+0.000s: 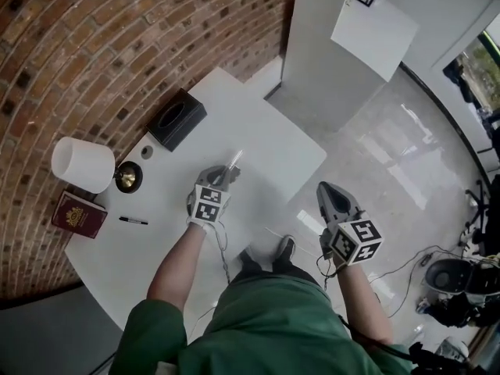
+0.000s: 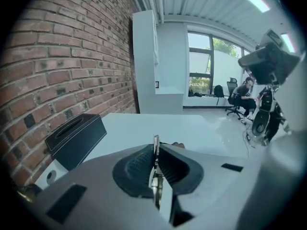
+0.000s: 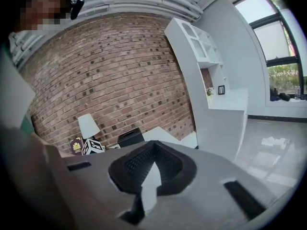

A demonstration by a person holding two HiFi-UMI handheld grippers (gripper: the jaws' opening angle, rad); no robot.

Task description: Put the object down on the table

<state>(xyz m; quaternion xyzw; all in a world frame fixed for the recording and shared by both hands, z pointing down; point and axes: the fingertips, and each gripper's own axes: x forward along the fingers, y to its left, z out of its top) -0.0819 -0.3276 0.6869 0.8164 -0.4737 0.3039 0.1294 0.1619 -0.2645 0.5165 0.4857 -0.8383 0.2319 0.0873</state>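
The left tongs [image 1: 225,175] pinch a thin shiny stick [image 1: 234,161] over the white table [image 1: 266,131]. The right tongs [image 1: 331,197] are closed and empty. Dropped from up here, the stick could bounce off. Only the head view shows its length; the left gripper view shows just its edge

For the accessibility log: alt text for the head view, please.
Left tongs grip a thin metal object over a white table; right tongs hang shut past its edge. A black box, lamp, book and pen sit at left.
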